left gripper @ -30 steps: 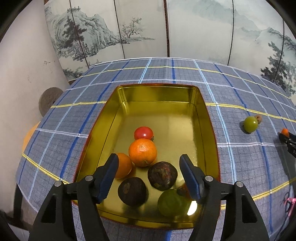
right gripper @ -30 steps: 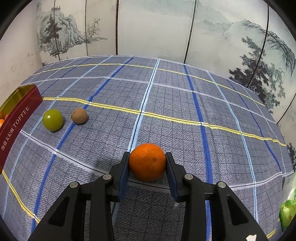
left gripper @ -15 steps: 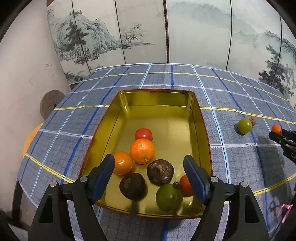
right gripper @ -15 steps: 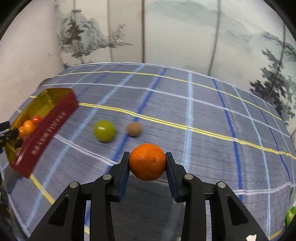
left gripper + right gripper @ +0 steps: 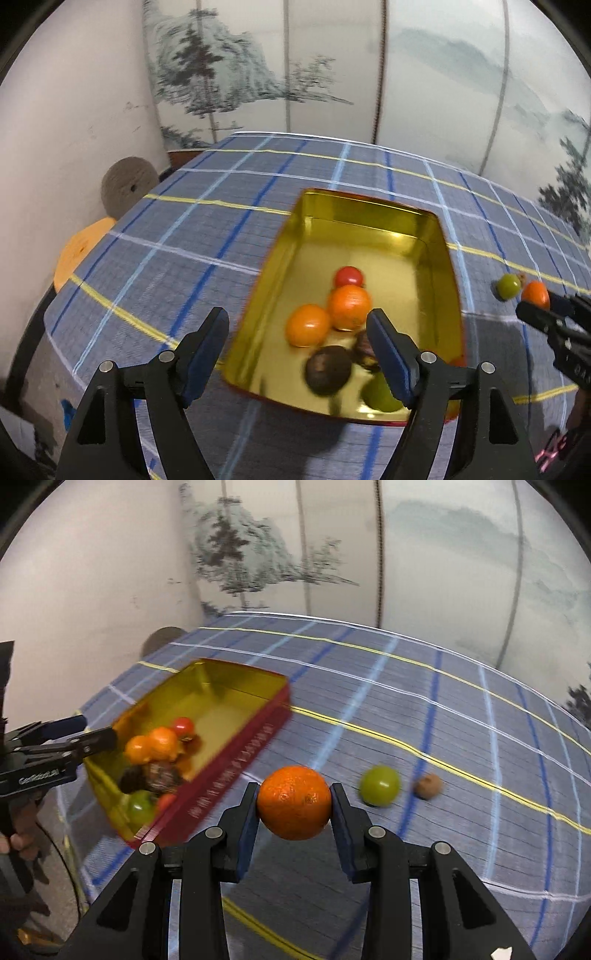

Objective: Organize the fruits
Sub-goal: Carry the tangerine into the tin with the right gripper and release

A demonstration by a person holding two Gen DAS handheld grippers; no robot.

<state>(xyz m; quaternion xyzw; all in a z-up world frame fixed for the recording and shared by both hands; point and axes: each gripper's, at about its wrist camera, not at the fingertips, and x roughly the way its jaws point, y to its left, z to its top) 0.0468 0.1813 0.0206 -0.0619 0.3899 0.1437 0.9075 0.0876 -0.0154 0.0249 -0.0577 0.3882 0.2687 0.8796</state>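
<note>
At the far left of the right wrist view, the left gripper [image 5: 92, 731] is seen reaching over the near corner of the tin [image 5: 236, 771]. Its fingers are spread apart and nothing is held between them; in its own view the gap spans the tin's left wall [image 5: 258, 295] and the checked tablecloth [image 5: 177, 236].

Inside the tin, a heap of fruit is gathered at the near end: two oranges [image 5: 328, 314], a red tomato [image 5: 348, 277], two dark brown fruits [image 5: 327, 369] and a green fruit [image 5: 380, 395] partly hidden by the right finger.

Further right, an orange [image 5: 294, 801] is clamped between the pads of the right gripper [image 5: 294, 805], raised off the cloth just beside the tin's red side. It appears to be on its way to the tin.

To the right again, a green fruit [image 5: 379, 785] and a small brown fruit [image 5: 428, 785] are left on the cloth, near each other and well apart from the tin.

Several risks can be judged from here. The round orange is held only at its sides, so it could be squeezed out by a jolt. If it is let go above the heap, the piled fruit could be knocked or bounced out. The two grippers could also be brought together over the tin.
</note>
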